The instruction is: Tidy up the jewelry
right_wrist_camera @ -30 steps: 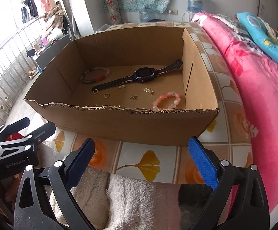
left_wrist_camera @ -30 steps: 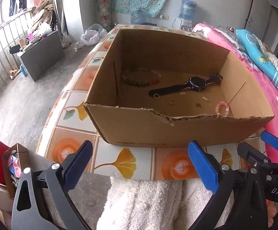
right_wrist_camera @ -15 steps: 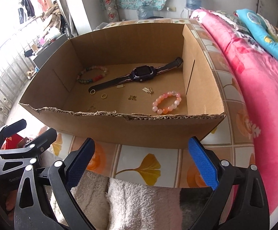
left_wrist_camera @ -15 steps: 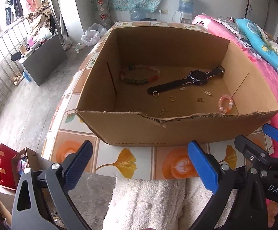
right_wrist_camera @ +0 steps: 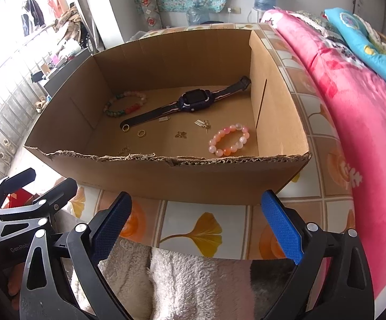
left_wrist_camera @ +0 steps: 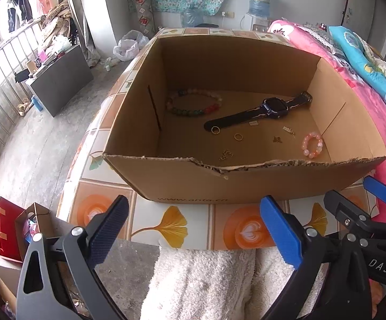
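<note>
On the tiled table (left_wrist_camera: 211,221) we hold both grippers back from the cardboard box (left_wrist_camera: 246,184), probably to survey the jewelry on its floor. Our left gripper (left_wrist_camera: 193,229) and right gripper (right_wrist_camera: 196,220) are spread wide and empty. Beyond the near wall, well ahead of the fingers, lie the watch (right_wrist_camera: 193,101), pink bracelet (right_wrist_camera: 228,142) and small rings (right_wrist_camera: 141,133).
</note>
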`<state>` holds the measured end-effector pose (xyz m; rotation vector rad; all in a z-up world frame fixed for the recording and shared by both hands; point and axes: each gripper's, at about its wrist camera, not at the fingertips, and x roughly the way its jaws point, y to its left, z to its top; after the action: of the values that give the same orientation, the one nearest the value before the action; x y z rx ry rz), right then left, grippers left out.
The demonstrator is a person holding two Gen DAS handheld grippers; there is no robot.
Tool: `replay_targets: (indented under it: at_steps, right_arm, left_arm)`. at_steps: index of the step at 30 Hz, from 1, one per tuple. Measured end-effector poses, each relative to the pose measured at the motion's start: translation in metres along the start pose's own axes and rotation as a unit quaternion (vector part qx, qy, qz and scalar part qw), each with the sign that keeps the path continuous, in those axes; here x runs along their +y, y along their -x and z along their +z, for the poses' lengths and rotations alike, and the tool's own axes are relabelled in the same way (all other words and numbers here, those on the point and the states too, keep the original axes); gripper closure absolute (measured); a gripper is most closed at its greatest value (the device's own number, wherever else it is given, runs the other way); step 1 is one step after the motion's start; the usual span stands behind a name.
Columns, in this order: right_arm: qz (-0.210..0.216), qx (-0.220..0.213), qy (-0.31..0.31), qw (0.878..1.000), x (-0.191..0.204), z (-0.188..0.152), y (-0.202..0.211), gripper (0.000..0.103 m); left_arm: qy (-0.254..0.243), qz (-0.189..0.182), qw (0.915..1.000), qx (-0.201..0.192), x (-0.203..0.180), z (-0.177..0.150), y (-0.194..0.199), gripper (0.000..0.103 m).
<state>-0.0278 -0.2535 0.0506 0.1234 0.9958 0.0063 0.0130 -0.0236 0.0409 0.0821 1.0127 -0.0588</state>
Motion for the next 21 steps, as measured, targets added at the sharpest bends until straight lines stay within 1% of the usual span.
replay_targets:
  at_steps: [21]
  right_arm:
    - [0.000, 0.006, -0.005, 1.000, -0.0009, -0.0001, -0.0016, 0.009]
  left_arm:
    - [-0.002, 0.001, 1.0000, 0.002, -0.0004, -0.0004, -0.0014, 0.007]
